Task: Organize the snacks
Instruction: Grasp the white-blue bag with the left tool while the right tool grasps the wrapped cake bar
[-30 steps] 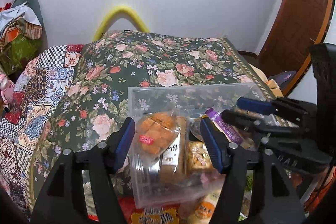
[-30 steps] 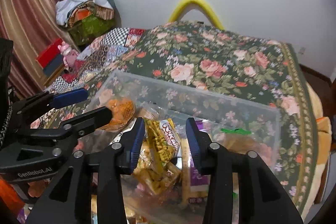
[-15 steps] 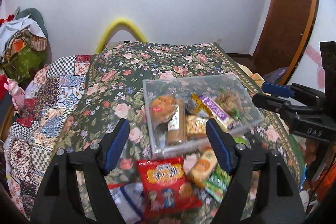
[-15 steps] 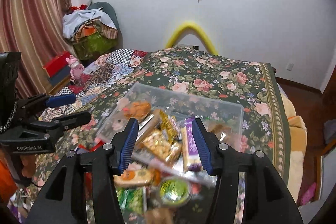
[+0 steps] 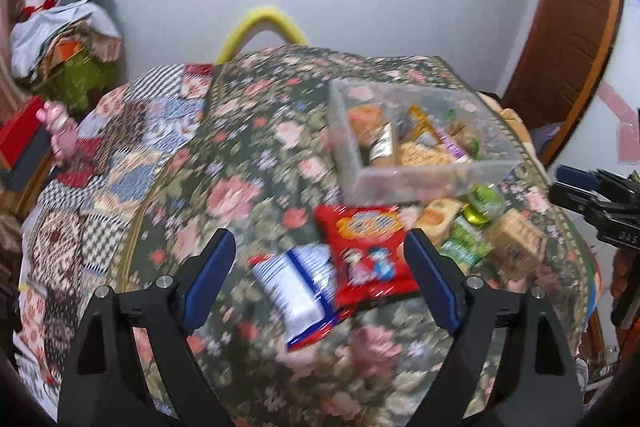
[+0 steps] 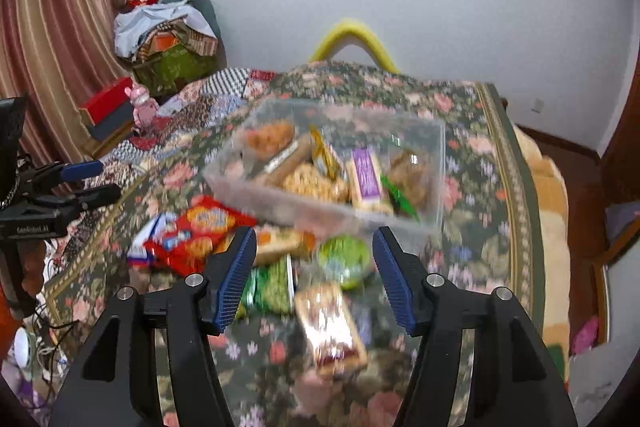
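Note:
A clear plastic bin holding several snack packs sits on the floral bed cover. In front of it lie loose snacks: a red bag, a blue-and-white bag, a green round cup, green packs and a tan pack. My left gripper is open and empty, above the blue-and-white and red bags. My right gripper is open and empty, above the green cup and the tan pack.
The floral cover meets a patchwork quilt at the left. A yellow arch stands at the bed's far end. Clothes are piled at the back left. A wooden door stands at the right.
Both grippers have pulled back and up from the bin, empty and open wider. The loose snacks in front of the bin have come into view.

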`<state>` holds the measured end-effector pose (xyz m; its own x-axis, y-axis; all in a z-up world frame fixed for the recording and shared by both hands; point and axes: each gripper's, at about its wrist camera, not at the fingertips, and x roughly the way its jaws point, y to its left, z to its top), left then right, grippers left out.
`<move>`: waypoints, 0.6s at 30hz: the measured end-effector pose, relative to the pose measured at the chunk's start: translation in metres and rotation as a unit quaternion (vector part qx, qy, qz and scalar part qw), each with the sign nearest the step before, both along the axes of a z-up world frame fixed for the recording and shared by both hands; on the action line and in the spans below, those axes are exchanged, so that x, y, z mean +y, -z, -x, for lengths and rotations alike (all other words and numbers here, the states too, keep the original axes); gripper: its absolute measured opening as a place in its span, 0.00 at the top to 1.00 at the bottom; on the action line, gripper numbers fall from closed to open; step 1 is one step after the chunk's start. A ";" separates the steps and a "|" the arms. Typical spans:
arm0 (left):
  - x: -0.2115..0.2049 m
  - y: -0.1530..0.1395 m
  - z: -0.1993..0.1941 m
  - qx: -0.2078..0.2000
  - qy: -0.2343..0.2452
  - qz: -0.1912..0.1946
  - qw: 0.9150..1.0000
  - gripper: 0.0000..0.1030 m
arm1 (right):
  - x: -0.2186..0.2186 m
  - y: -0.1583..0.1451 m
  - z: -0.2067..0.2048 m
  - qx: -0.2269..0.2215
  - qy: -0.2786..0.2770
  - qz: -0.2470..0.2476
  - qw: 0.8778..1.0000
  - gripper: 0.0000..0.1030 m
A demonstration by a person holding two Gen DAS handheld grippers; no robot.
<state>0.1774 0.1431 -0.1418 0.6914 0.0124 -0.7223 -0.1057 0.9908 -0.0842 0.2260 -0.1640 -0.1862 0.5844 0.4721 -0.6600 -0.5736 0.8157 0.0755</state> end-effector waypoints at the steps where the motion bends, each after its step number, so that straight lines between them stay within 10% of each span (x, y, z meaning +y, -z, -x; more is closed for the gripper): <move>1: 0.003 0.004 0.003 0.003 -0.007 -0.002 1.000 0.16 | -0.001 0.006 0.003 0.005 0.003 0.007 1.000 0.45; 18: 0.031 0.075 -0.018 0.057 -0.041 0.047 0.996 0.16 | -0.007 0.053 0.013 0.066 0.028 0.036 0.997 0.42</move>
<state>0.1952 0.1744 -0.2170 0.6037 -0.0055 -0.7972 -0.1998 0.9670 -0.1580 0.2131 -0.1712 -0.2395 0.5134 0.3899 -0.7645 -0.5164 0.8518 0.0877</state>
